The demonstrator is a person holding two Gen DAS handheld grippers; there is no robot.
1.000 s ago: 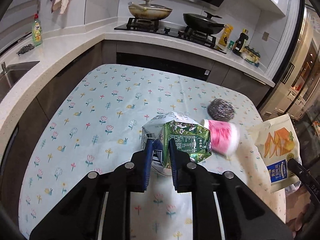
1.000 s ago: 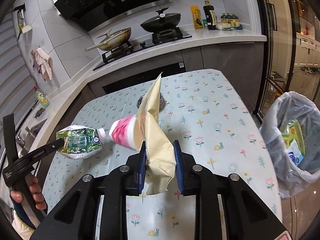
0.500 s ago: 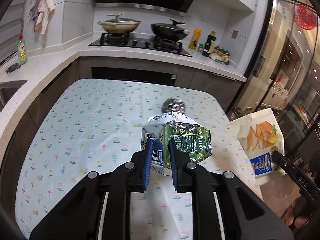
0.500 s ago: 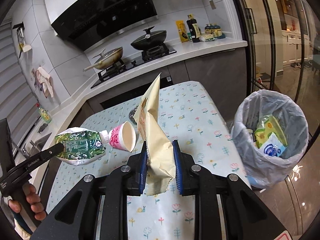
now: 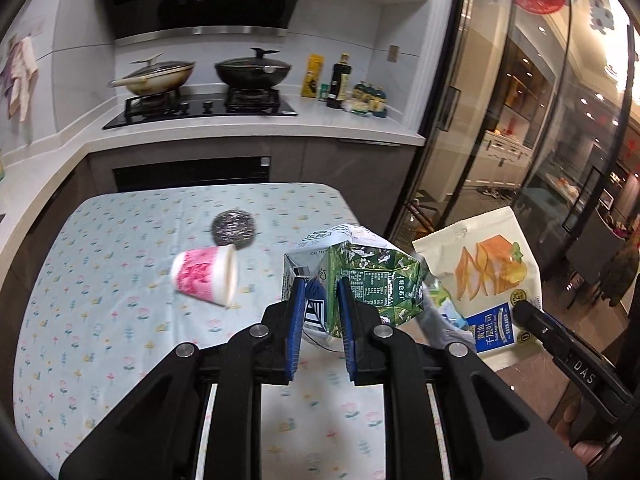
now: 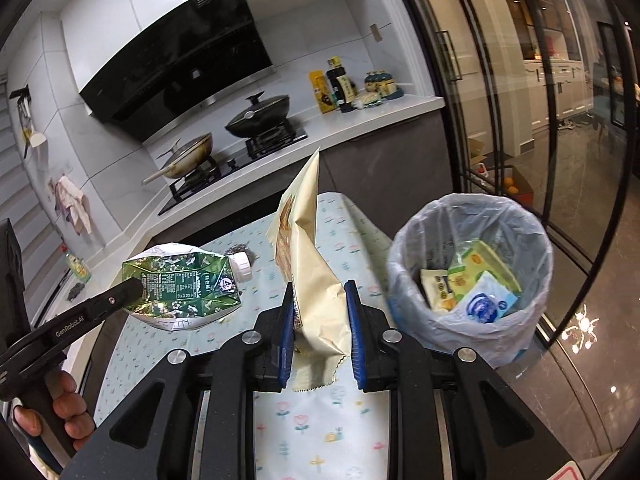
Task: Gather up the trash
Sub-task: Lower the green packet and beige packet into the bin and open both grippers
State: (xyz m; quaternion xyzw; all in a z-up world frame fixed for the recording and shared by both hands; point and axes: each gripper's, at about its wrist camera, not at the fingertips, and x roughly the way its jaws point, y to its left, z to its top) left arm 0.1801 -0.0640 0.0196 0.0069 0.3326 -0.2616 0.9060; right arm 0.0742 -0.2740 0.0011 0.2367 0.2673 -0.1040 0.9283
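Left gripper point(image 5: 322, 312): blue fingers point(image 5: 297, 316) clamped on the crushed green carton point(image 5: 372, 280), held up above the right edge of the bench point(image 5: 100, 280). Right gripper point(image 6: 318, 320): fingers point(image 6: 352, 316) pinched on the lower end of the cream snack bag point(image 6: 308, 256), upright, top corner pointing up, over the bench's near right corner.

Just right of that corner, on the floor: one bin point(image 6: 472, 280) lined with a clear bag, mouth open upward, rim beside the right fingers; several wrappers inside, three or so, yellow, green and blue-white. Open floor to the right of the bin as far as the glass doors point(image 6: 520, 80).

Left on the bench: one pink paper cup point(image 5: 204, 276) lying on its side, mouth toward the carton; one steel scourer point(image 5: 234, 230) just behind it, touching or nearly so. Flowered cloth bare to the left and front of the cup, out to the bench's left edge.

Beyond the far edge, a gap, then the kitchen counter point(image 5: 360, 124): two lidded pans point(image 5: 252, 68) on the hob, a cluster of bottles point(image 5: 340, 88) at its right end.
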